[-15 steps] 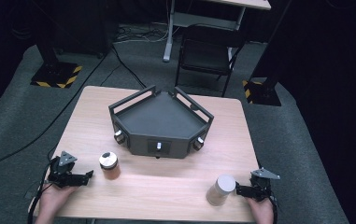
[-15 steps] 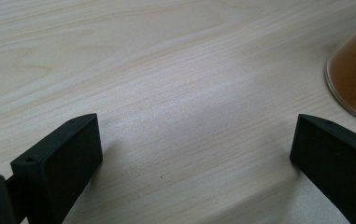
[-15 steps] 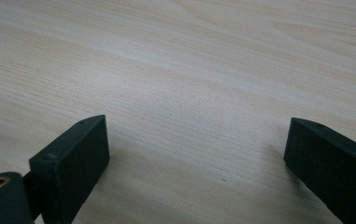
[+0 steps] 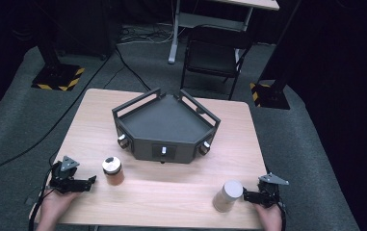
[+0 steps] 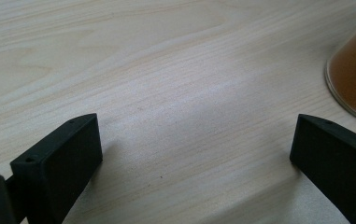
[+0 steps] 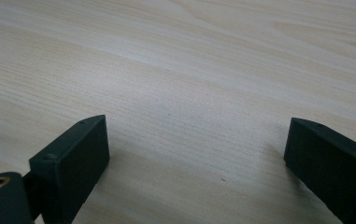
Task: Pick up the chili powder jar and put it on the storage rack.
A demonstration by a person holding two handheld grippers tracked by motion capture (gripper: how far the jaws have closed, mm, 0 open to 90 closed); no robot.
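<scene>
**Two jars waiting, both claws open and empty**

Amber jar [image 4: 112,171] stands upright near the front-left part of the counter [image 4: 171,192], pale lid up, just in front of the tray's left front corner. Left claw [image 4: 90,182] sits low just beside it on the left-edge side, jaws spread wide, nothing between them, aimed at the jar's side. In the left gripper view the amber jar [image 5: 353,79] shows off to the upper right, outside the gap, so the claw is not lined up on it yet; probably parked there for a side approach.

White jar [image 4: 227,195] stands close to the front edge, toward the front-right corner. Right claw [image 4: 245,196] is right next to it on the right-edge side, jaws wide apart too, holding nothing. Touching or not, cannot tell. The right gripper view shows bare wood between its jaws.

Dark angular tray [image 4: 164,125] with rails and knobs sits mid-counter toward the back edge, empty inside, likely the drop spot since both jars sit in front of it. Each hand takes its near jar, hence the mirrored setup. Behind the counter, a black chair [image 4: 215,53] on grey floor.
</scene>
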